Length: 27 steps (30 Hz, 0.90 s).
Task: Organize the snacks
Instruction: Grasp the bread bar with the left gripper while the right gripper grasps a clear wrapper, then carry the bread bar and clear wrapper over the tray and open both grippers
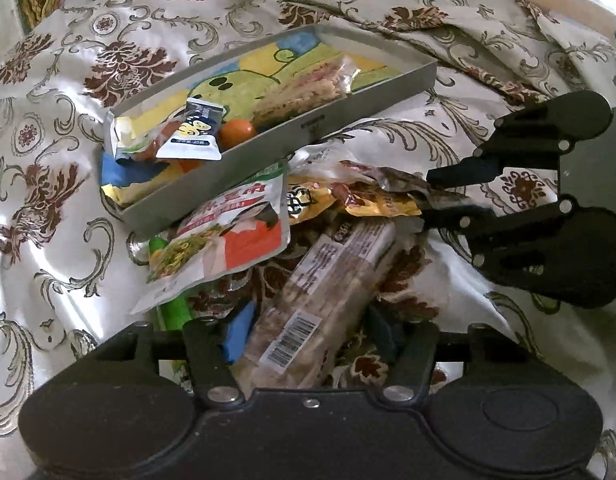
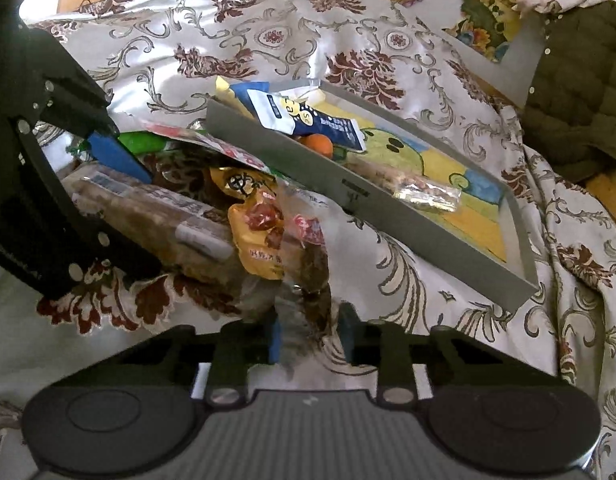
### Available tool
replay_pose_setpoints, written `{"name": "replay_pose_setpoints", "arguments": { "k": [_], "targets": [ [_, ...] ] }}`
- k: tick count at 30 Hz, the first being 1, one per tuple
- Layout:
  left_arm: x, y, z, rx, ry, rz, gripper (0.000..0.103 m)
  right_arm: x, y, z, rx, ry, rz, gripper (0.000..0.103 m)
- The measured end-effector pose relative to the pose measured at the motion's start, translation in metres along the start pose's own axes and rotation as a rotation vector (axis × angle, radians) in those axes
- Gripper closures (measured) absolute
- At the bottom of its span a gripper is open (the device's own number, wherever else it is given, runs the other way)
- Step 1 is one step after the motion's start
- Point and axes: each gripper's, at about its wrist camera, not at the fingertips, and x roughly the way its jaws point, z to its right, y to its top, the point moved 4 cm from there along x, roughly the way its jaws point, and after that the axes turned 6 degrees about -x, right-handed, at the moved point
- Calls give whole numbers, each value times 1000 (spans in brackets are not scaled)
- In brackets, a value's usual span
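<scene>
A grey tray [image 1: 360, 114] with a cartoon bottom holds a blue-white pouch [image 1: 194, 132], an orange ball [image 1: 237, 133] and a clear-wrapped cracker bar [image 1: 304, 92]. Loose snacks lie in front of it on the cloth. My left gripper [image 1: 314, 330] is open, its blue pads either side of a long clear-wrapped biscuit pack [image 1: 320, 304]. My right gripper [image 2: 310, 332] is open around the end of a clear packet with dark snack [image 2: 314, 280]; in the left wrist view it [image 1: 426, 196] reaches in at the yellow packet [image 1: 382, 202]. The tray also shows in the right wrist view [image 2: 388, 224].
A white-orange packet [image 1: 224, 240] and a green wrapper [image 1: 176, 308] lie left of the biscuit pack, partly under the tray. The patterned cloth [image 1: 48, 208] is wrinkled. A green quilted jacket [image 2: 580, 92] and a framed picture [image 2: 468, 20] lie behind the tray.
</scene>
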Motion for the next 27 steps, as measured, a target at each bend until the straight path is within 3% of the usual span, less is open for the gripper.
{"name": "replay_pose_setpoints", "arguments": {
  "k": [2, 3, 7, 18, 27],
  "targets": [
    [-3, -1, 3, 13, 7, -3, 45, -1, -1, 1, 0, -6, -8, 89],
    [-4, -1, 4, 14, 9, -5, 46, -2, -1, 2, 2, -12, -12, 90],
    [-11, -2, 6, -12, 11, -19, 51, -4, -1, 6, 28, -18, -26, 92],
    [-28, -11, 3, -228, -101, -64, 56, -27, -1, 17, 148, -6, -13, 93],
    [-55, -25, 4, -409, -174, -28, 62, -59, 3, 20, 205, -18, 43, 94]
  ]
}}
